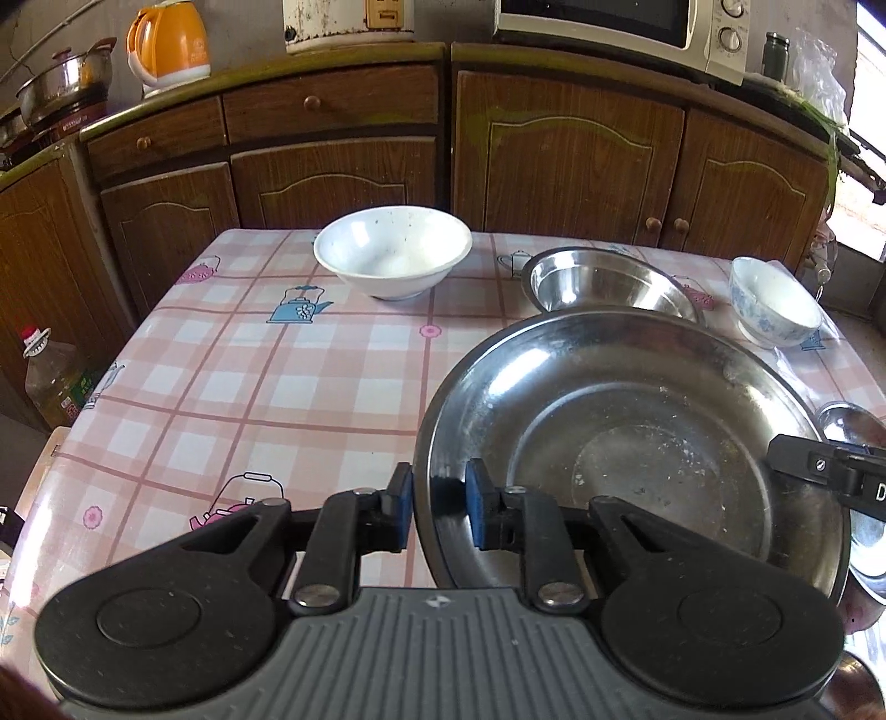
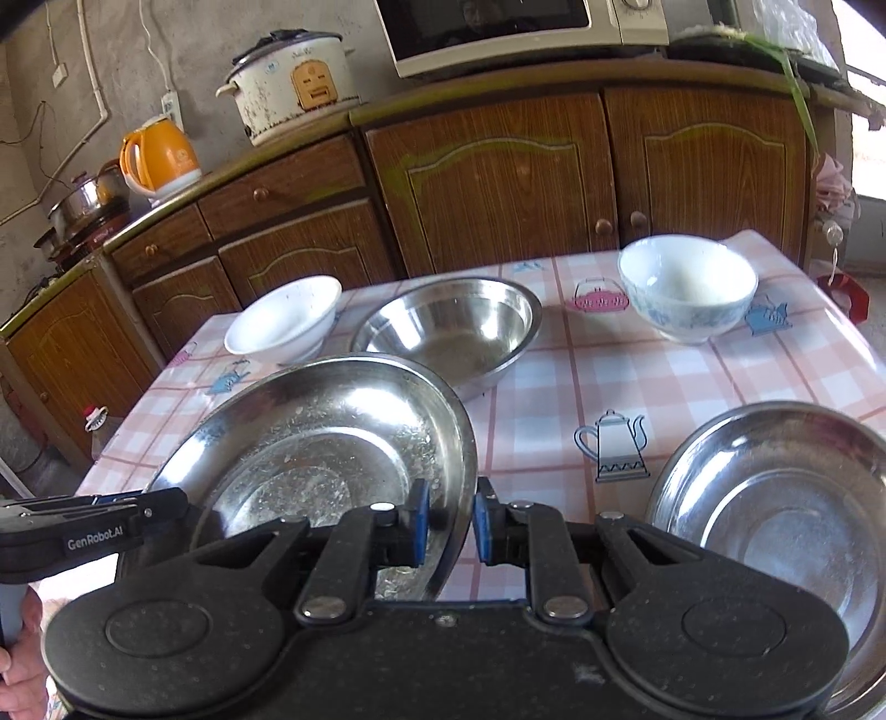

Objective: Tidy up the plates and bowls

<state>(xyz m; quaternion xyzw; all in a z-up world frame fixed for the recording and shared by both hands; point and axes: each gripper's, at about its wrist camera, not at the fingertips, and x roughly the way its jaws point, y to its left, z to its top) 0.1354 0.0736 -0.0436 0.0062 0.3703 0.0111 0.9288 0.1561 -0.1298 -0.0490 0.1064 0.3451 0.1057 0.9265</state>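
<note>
A large steel plate is held by its rim between both grippers, just above the checked table. My left gripper is shut on its left rim. My right gripper is shut on its right rim; the plate also shows in the right wrist view. A smaller steel plate lies at the right. A steel bowl, a white bowl and a blue-patterned bowl stand at the back.
Brown cabinets line the far side of the table, with an orange kettle, a rice cooker and a microwave on the counter. An oil bottle stands on the floor at the left.
</note>
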